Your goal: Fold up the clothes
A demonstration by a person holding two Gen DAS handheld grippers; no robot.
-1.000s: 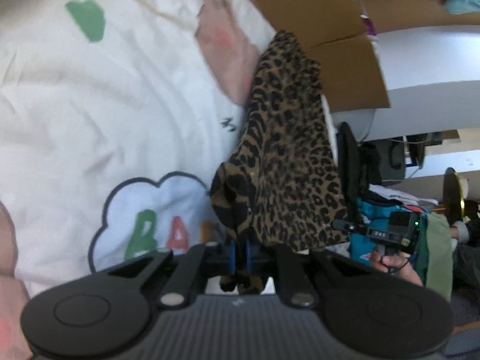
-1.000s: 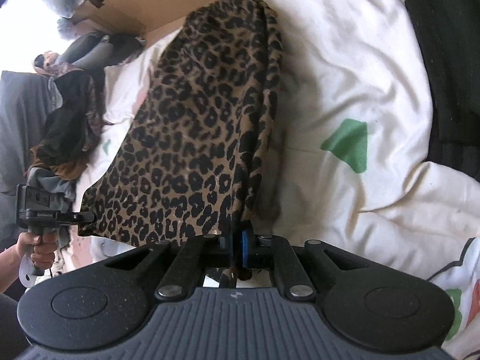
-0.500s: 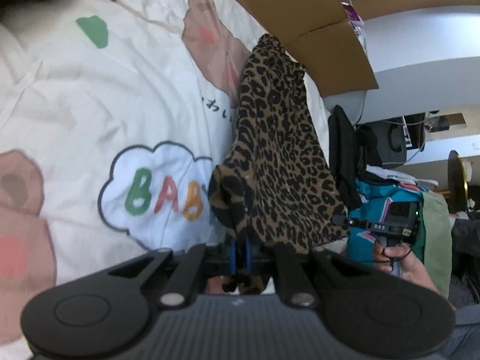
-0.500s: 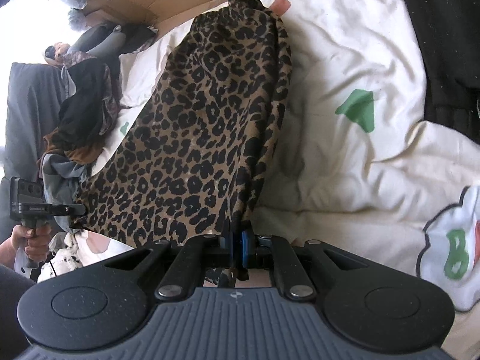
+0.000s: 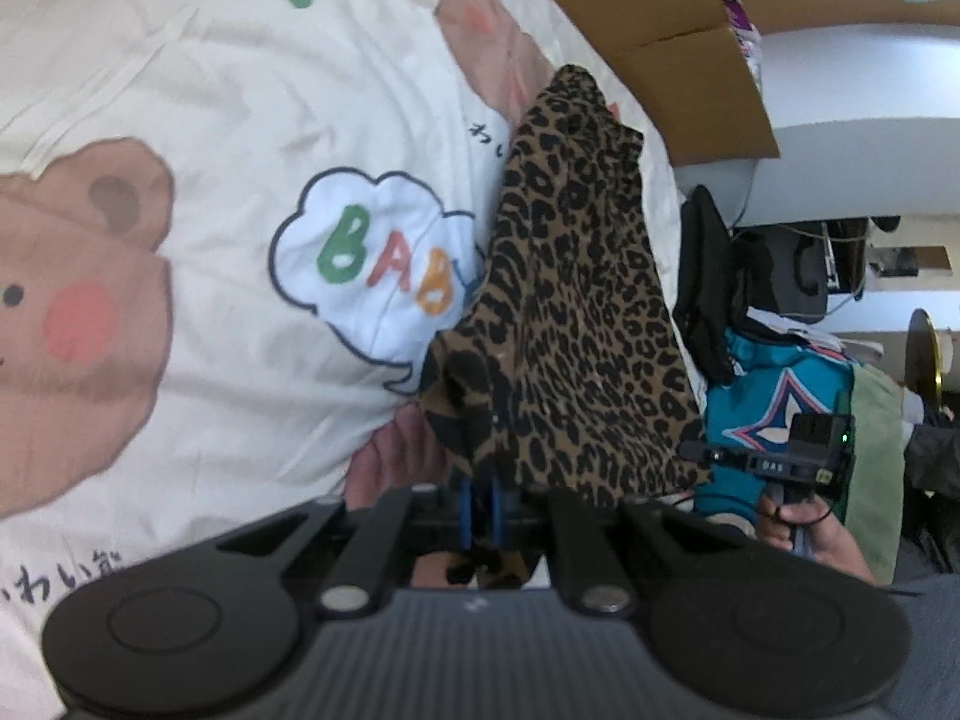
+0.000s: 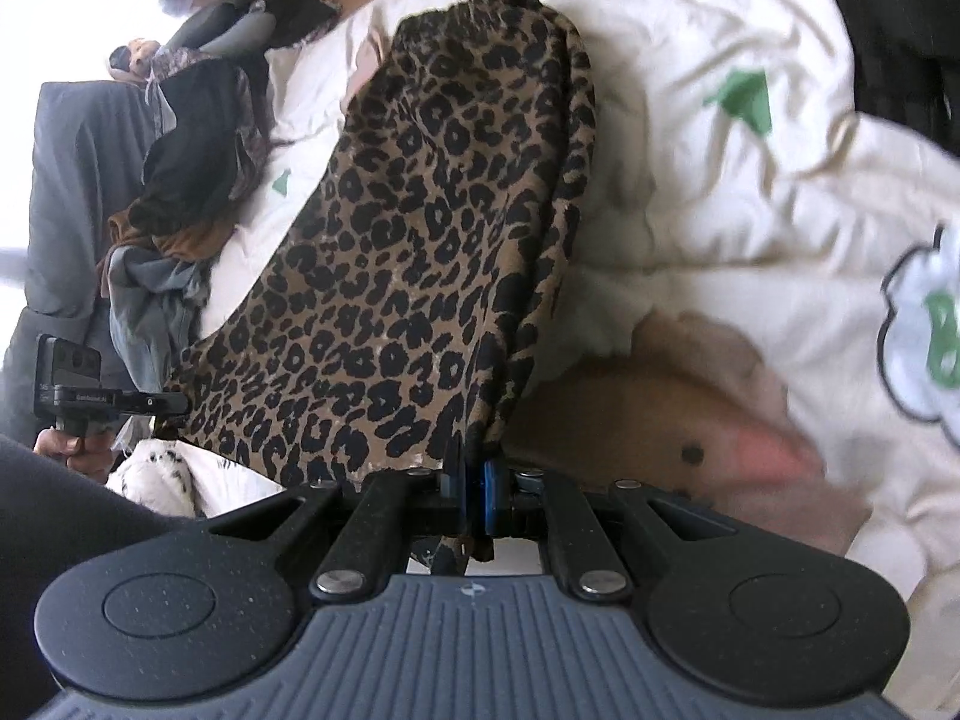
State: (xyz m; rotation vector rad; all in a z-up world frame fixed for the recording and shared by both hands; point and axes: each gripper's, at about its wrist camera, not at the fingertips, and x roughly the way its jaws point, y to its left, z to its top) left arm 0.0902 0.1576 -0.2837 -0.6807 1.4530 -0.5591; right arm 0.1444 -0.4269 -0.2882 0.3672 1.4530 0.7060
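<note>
Leopard-print garment (image 5: 576, 324) hung stretched between my two tongs, each clamped tight on one corner of its near edge. In the left wrist view my left tongs (image 5: 479, 495) pinched a bunched corner between the blue pads, and the cloth ran up and away from them over the bed, its far gathered end resting on the cream duvet (image 5: 240, 120) near a pink printed patch. At the right of that view I could see my right tongs (image 5: 690, 452) biting the opposite corner, with my hand (image 5: 804, 531) on the grip below.

From the right wrist view the same garment (image 6: 432, 252) rose from my right tongs (image 6: 471, 489), which were shut on its lower corner, and widened leftward to where my left tongs (image 6: 180, 403) held the other corner. The far end lay on the duvet (image 6: 720, 210) by a green printed shape. A pile of other clothes (image 6: 180, 168) sat at the left edge of the bed, apart from the garment, and brown cardboard (image 5: 660, 18) stood beyond the bed's far side.
</note>
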